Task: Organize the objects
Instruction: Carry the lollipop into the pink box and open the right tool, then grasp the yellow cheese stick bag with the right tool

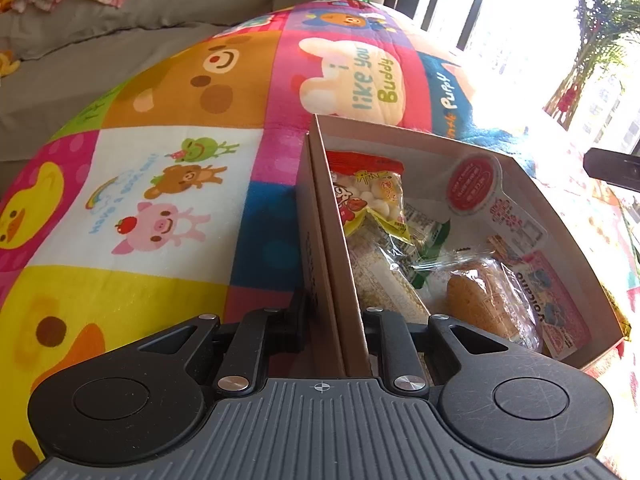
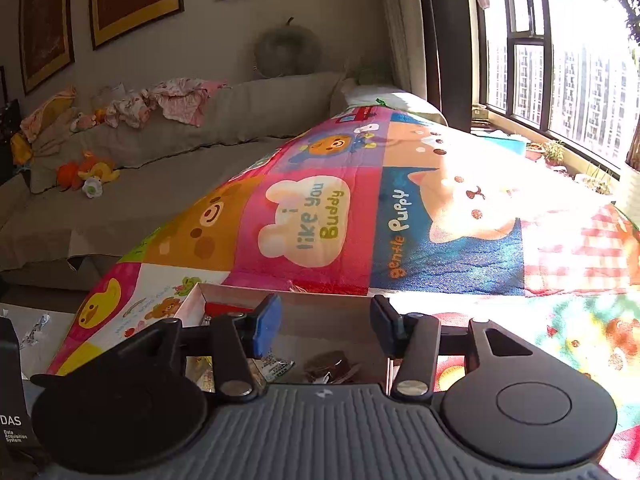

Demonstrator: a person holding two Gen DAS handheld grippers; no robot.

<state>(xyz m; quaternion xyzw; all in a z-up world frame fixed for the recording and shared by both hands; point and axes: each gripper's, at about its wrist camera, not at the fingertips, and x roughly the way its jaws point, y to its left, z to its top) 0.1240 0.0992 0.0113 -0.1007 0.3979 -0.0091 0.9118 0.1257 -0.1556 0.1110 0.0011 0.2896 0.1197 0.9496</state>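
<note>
A cardboard box [image 1: 552, 216] lies on a colourful patchwork blanket [image 1: 168, 184]. It holds several wrapped snacks: a red and yellow snack bag [image 1: 368, 192], a wrapped bun [image 1: 488, 304] and a cup with a red round lid [image 1: 474, 184]. My left gripper [image 1: 338, 320] is shut on the box's left wall [image 1: 332, 232], one finger outside and one inside. In the right wrist view my right gripper [image 2: 326, 326] is open and empty, just above the box [image 2: 224, 294], with its blue-padded fingers [image 2: 266, 326] over the box's far wall.
A grey sofa [image 2: 180, 160] with soft toys [image 2: 86, 174] and baby clothes [image 2: 176, 100] stands behind the blanket. A window [image 2: 560, 60] with small plant pots is at the right. A black device [image 1: 612, 168] shows at the right edge.
</note>
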